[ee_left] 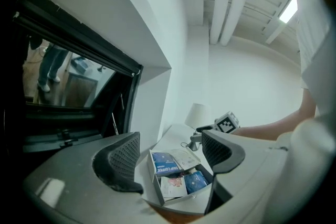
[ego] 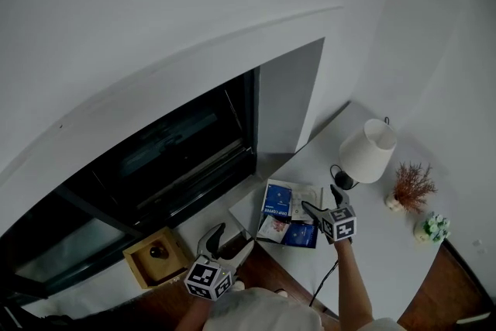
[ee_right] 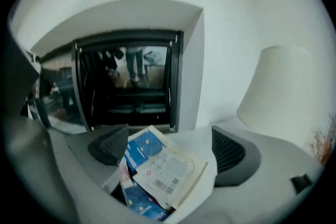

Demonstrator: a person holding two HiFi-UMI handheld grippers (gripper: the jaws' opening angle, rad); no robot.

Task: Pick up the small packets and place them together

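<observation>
The left gripper (ego: 229,241) is closest, its fingers spread and pinching nothing. The small packets (ee_left: 168,167) lie heaped in a white box (ee_left: 154,179) just past its fingertips. The right gripper (ee_right: 170,147) hangs over that heap, fingers wide apart and gripping none. A white lamp (ego: 369,151) stands beyond its fingertips.
</observation>
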